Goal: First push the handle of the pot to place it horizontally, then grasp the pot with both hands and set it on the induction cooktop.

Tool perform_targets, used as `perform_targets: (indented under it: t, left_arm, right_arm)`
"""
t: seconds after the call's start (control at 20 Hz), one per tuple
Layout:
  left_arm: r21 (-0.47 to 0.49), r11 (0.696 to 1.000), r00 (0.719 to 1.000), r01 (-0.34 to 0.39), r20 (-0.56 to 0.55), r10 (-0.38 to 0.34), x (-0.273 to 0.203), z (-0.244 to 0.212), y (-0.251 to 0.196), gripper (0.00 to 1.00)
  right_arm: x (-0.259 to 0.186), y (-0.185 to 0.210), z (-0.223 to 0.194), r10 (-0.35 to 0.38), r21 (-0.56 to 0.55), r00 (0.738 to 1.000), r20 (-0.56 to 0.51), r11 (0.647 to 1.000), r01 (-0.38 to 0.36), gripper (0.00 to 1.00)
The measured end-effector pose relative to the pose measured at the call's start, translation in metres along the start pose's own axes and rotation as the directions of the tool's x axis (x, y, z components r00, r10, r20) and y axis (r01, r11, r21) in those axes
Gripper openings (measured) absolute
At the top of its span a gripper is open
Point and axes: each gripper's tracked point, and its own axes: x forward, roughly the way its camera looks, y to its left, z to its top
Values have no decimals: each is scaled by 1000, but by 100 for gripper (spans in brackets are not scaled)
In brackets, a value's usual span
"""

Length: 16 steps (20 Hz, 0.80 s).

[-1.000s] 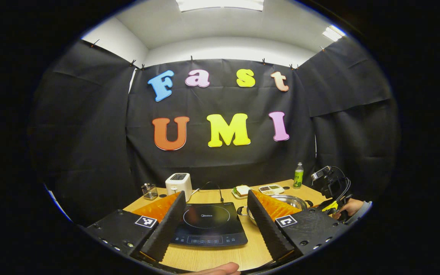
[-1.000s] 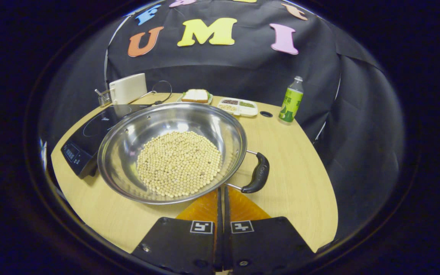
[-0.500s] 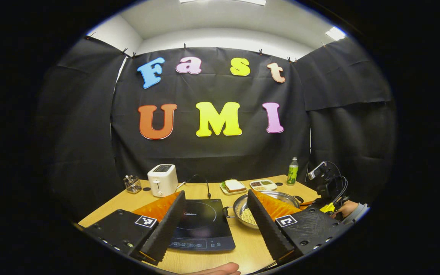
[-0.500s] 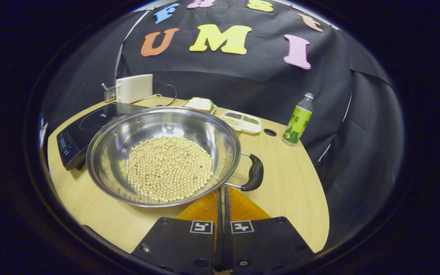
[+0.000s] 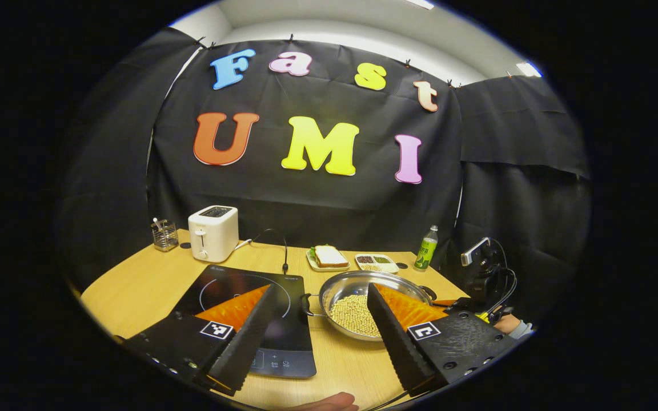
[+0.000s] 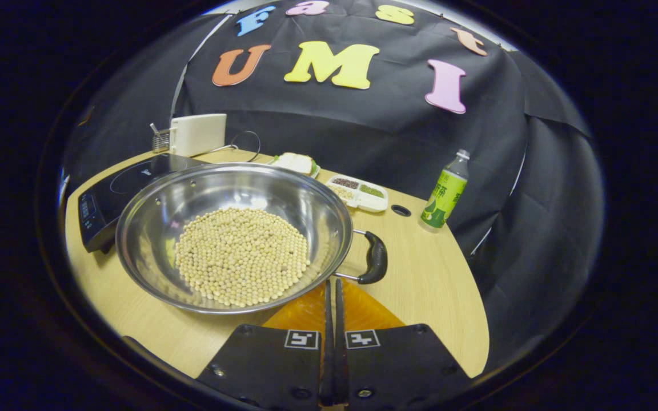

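Over in the left gripper view, the left gripper (image 5: 312, 325) hangs above the near edge of the wooden counter (image 5: 135, 279) with its fingers spread wide and nothing between them. Beyond its fingers, the black induction cooktop (image 5: 249, 308) lies flat on the counter, and the steel pot (image 5: 363, 288) of soybeans (image 5: 352, 315) sits on the counter just to the right of it, not on it. One black pot handle (image 5: 305, 304) points toward the cooktop. Farther back stand a white toaster (image 5: 213, 232), a small wire holder (image 5: 164, 235), a sandwich on a plate (image 5: 329, 257), a divided snack tray (image 5: 376, 262) and a green bottle (image 5: 427, 248). At the right edge, a hand (image 5: 509, 325) holds the other gripper's body close behind the pot.

Turning to the right gripper view, the right gripper (image 6: 332, 291) has its fingers pressed together, empty, with the tips right at the pot (image 6: 232, 188) rim, beside the near black handle (image 6: 374, 258); whether they touch the rim I cannot tell. The soybeans (image 6: 242, 255) cover the pot's bottom. The induction cooktop (image 6: 112, 191) lies to the left behind the pot, and the green bottle (image 6: 444, 189) stands well apart to the right.
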Motion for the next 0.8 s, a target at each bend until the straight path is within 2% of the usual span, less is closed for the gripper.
perform_targets:
  t: [0.2, 0.4, 0.45, 0.5, 0.55, 0.7, 0.8]
  left_arm:
    - [35, 998, 998, -43, -52, 45, 30, -20, 16, 95]
    - [37, 998, 995, -56, -84, 59, 54, -30, 21, 95]
    - [35, 998, 994, -53, -92, 56, 58, -32, 21, 95]
    - [36, 998, 994, -51, -99, 54, 62, -32, 20, 95]
    - [38, 998, 993, -50, -106, 54, 67, -34, 20, 95]
    - [59, 997, 991, -53, -120, 60, 76, -35, 19, 95]
    - [59, 997, 989, -56, -133, 63, 84, -40, 20, 95]
  right_arm:
    - [-6, -1, 0, -7, 7, 1000, 5, 1000, 7, 6]
    - [-26, -12, 11, -54, -7, 997, 48, 998, 55, 8]
    - [-29, -13, 12, -60, -4, 997, 54, 998, 61, 13]
    - [-36, -14, 14, -63, 2, 996, 59, 998, 63, 22]
    - [-41, -13, 18, -59, 15, 996, 70, 998, 58, 19]
    - [-52, -14, 28, -57, 37, 993, 108, 998, 53, 58]
    - [-60, -17, 39, -62, 74, 990, 129, 996, 52, 89]
